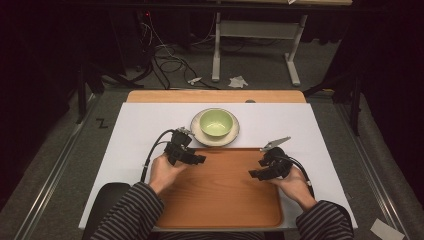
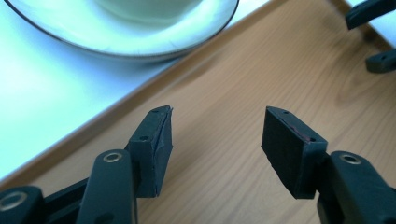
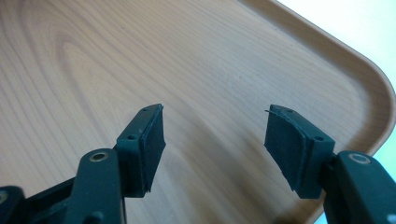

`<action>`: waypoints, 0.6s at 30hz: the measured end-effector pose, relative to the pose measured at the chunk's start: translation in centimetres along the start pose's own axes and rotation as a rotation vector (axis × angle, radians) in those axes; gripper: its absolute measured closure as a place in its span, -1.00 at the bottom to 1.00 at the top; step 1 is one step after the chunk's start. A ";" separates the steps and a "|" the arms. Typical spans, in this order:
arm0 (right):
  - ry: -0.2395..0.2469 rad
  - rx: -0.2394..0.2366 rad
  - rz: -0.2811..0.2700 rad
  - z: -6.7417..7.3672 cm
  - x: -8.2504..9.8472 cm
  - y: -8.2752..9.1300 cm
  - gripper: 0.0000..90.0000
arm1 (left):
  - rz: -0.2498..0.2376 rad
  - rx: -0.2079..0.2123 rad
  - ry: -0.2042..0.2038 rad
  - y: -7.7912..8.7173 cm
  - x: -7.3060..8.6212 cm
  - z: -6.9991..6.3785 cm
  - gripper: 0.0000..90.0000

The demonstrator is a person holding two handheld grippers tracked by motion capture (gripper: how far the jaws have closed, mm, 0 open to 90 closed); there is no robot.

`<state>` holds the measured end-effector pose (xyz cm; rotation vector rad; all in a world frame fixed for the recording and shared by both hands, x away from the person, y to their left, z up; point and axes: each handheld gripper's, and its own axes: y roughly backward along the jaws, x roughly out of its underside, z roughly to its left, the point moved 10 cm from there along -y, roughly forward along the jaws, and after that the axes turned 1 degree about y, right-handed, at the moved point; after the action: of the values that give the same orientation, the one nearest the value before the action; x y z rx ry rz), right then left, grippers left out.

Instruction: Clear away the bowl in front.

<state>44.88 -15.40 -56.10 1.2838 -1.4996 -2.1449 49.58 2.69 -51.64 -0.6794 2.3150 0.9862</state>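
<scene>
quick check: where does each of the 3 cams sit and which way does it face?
High view: above the person's side, looking forward and down at tray, bowl on plate; both forearms, left hand-held gripper, right hand-held gripper.
Left gripper view: on that gripper, facing tray and plate rim; own open jaws.
Right gripper view: facing the tray's corner; own open jaws.
Shared: all show the tray.

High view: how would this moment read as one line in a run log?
left hand-held gripper: open, over tray | right hand-held gripper: open, over tray | green bowl: on plate, beyond tray
</scene>
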 end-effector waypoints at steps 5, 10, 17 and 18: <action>-0.015 0.001 0.008 0.0 0.0 -0.1 -0.13 | -0.029 0.009 0.007 0.3 -1.6 -0.5 -0.06; -0.017 0.002 0.010 0.1 0.0 -0.2 -0.13 | -0.033 -0.006 0.008 0.1 -2.1 -0.2 -0.06; -0.018 0.002 0.011 0.1 0.1 -0.1 -0.13 | -0.060 -0.006 0.033 0.0 -4.3 -0.5 -0.06; -0.007 0.000 0.008 0.1 0.1 -0.1 -0.13 | -0.057 -0.005 0.028 0.0 -4.4 -0.5 -0.06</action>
<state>44.81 -15.34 -56.21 1.2698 -1.5053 -2.1465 52.72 3.34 -48.51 -0.7613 2.3045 0.9632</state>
